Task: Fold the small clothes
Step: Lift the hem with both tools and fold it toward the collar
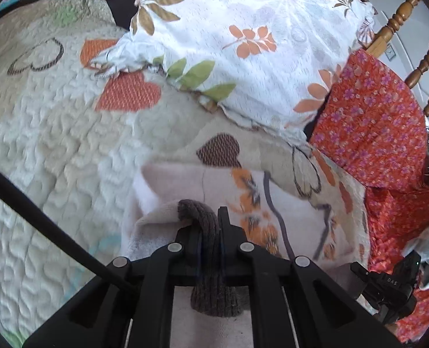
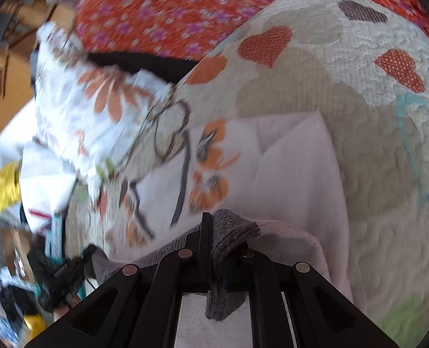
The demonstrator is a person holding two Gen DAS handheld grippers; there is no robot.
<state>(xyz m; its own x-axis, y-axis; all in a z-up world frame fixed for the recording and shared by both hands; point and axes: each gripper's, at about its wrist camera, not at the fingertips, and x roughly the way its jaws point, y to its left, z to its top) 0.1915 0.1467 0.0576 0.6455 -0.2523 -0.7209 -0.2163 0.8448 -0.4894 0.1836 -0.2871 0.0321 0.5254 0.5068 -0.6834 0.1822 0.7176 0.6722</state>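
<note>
Both tools, left tool (image 1: pixel 211 226) and right tool (image 2: pixel 214 226), are clamped on the grey cuff (image 1: pixel 203 223). "DAS" (image 1: pixel 392 282) is readable only in the left view; a yellow packet (image 2: pixel 7 187) only in the right.

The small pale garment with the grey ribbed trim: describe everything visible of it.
The garment is pale pinkish-white, soft and fleecy-looking, with orange flowers and dark stems printed on it. Its trim is grey ribbed knit. It lies partly folded on the quilted heart-patterned bedspread, near a floral pillow. The left gripper and right gripper are each shut on a grey ribbed edge, lifting it slightly.
</note>
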